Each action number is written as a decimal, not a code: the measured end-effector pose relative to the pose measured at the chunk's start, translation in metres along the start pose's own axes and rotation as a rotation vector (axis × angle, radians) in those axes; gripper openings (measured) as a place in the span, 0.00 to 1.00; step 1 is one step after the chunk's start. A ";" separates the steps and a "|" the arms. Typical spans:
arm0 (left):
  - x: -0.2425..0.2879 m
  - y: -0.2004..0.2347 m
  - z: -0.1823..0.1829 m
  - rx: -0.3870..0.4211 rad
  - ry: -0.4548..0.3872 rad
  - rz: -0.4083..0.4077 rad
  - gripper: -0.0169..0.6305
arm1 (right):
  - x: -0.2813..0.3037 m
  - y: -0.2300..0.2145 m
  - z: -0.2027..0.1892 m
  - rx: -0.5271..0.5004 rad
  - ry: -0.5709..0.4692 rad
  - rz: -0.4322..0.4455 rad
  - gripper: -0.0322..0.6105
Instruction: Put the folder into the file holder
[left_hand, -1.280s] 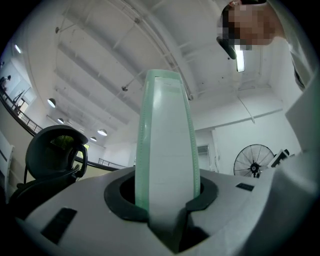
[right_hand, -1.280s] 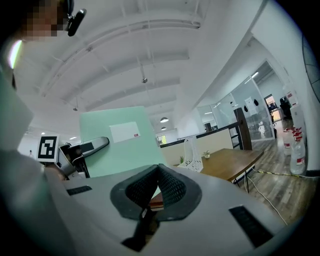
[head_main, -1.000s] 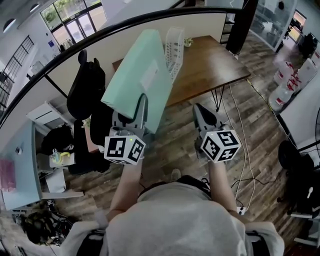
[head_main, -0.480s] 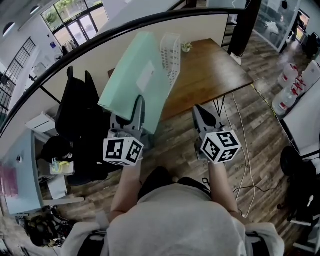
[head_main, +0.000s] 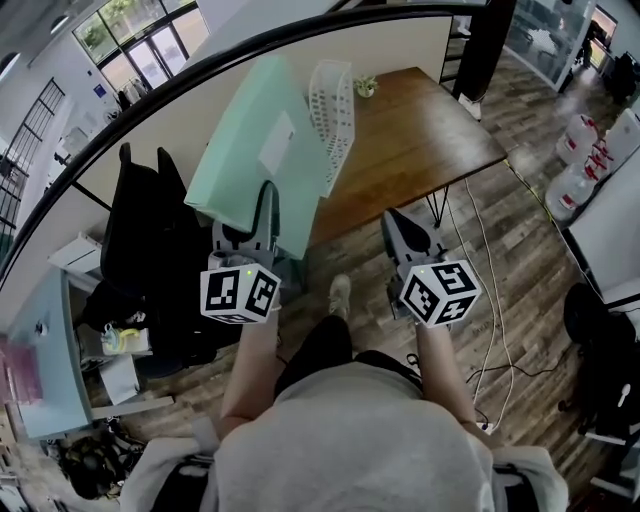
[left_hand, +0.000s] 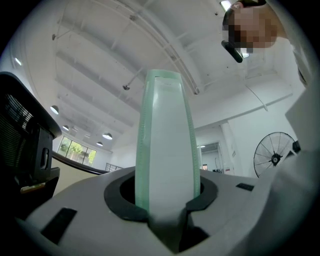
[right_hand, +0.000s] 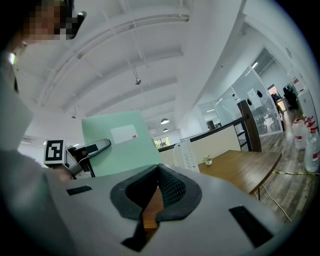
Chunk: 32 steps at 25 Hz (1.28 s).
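Observation:
My left gripper (head_main: 268, 196) is shut on the lower edge of a mint-green folder (head_main: 262, 150) with a white label, held upright and tilted away from me. In the left gripper view the folder (left_hand: 167, 145) stands edge-on between the jaws of that gripper (left_hand: 167, 200). Just right of the folder's top, a white mesh file holder (head_main: 333, 108) stands on the near-left corner of a brown wooden table (head_main: 425, 130). My right gripper (head_main: 402, 226) hangs over the wood floor, shut and empty. From the right gripper (right_hand: 159, 167) I see the folder (right_hand: 120, 145), the file holder (right_hand: 186, 156) and the table (right_hand: 240, 167).
A black office chair (head_main: 150, 230) stands left of the folder before a curved low wall. Cables (head_main: 480, 270) run over the floor under the table's right end. Water jugs (head_main: 590, 160) stand far right. A pale desk (head_main: 40, 340) is at the left.
The person has walked forward: the table and file holder have come nearer. The folder has moved a little left in view, still in the left gripper. The right gripper is unchanged.

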<state>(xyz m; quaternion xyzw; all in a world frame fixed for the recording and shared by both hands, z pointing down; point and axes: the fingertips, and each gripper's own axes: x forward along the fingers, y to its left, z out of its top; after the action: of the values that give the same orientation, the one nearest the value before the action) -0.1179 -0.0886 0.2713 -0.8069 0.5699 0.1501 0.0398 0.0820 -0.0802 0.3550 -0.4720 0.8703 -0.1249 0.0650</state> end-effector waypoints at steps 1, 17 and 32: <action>0.005 0.004 -0.001 -0.001 -0.001 0.004 0.29 | 0.003 -0.002 0.000 -0.004 0.000 -0.001 0.07; 0.103 0.042 -0.027 -0.051 -0.014 -0.044 0.29 | 0.079 -0.054 0.028 -0.046 -0.002 -0.061 0.07; 0.161 0.074 -0.067 -0.085 0.038 -0.055 0.29 | 0.138 -0.091 0.023 -0.037 0.014 -0.118 0.07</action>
<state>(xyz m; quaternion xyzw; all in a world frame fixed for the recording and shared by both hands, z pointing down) -0.1244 -0.2765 0.2963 -0.8258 0.5415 0.1577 -0.0012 0.0853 -0.2466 0.3587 -0.5226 0.8436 -0.1157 0.0429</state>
